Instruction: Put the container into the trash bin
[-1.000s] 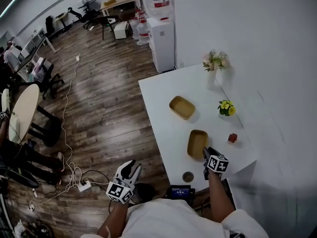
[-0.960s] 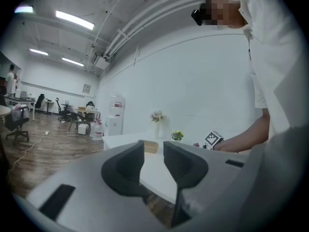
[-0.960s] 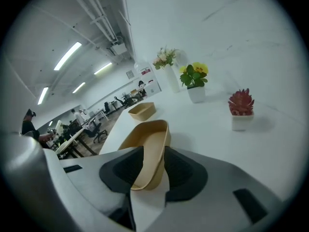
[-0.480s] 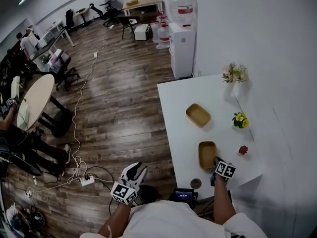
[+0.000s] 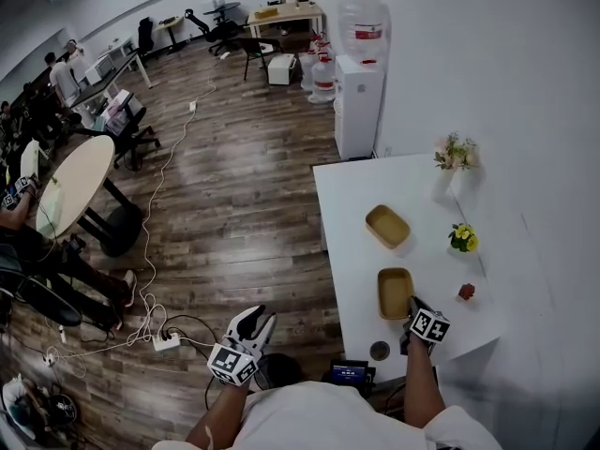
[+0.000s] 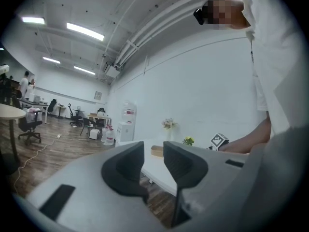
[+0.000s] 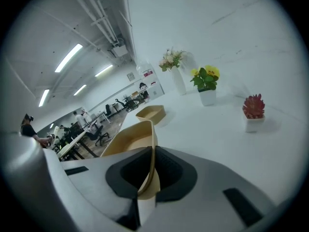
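One thin wall is all the right gripper [image 5: 412, 307] has: its jaws are closed on the rim of the container [image 5: 394, 292] at the near end of the bench [image 5: 352, 223]. The left gripper [image 5: 255, 319] hangs off the bench's left side, jaws apart, nothing between them. With such an edge grip, I'd lift slowly and level, or the light container may swing or slip. No trash bin shows clearly beside the bench.
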`<state>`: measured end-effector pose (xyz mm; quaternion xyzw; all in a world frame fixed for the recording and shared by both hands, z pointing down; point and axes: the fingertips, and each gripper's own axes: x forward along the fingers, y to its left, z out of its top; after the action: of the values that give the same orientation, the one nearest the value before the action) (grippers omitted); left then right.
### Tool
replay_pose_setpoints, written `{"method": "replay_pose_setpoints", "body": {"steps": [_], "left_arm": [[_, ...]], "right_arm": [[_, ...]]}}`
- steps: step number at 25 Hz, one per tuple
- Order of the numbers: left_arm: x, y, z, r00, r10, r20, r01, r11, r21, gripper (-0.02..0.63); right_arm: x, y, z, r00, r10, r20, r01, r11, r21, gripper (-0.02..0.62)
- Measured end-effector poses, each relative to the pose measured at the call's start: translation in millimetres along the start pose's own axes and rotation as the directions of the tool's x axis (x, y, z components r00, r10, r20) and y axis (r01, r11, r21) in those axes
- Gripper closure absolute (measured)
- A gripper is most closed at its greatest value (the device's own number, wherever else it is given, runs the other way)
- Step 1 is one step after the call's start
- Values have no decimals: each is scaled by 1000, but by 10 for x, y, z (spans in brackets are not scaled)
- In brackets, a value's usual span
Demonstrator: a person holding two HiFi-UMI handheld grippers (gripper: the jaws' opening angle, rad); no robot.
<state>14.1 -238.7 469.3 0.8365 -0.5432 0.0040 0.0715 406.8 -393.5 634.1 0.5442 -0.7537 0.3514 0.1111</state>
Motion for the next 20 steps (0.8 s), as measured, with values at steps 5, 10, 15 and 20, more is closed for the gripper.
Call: {"method": "replay_pose_setpoints", "body": {"steps": [5, 10, 15, 20], "left_arm": [[-253, 194, 74, 999, 31, 24, -31, 1000, 3, 479], [-542, 404, 114, 997, 68, 41, -69, 998, 2, 480], [-921, 663, 125, 992, 107, 61, -107, 994, 0, 483], [-1311, 932, 119, 986, 146, 75, -145, 989, -11, 485]], "right_arm": [[-10, 514, 58, 997, 77, 30, -76, 997, -22, 554], [62, 993, 6, 991, 129, 30, -127, 991, -51, 554], [108, 1513, -199, 983, 183, 13, -181, 981, -71, 554], [139, 2073, -392, 969, 246, 0, -245, 966, -80, 554]]}}
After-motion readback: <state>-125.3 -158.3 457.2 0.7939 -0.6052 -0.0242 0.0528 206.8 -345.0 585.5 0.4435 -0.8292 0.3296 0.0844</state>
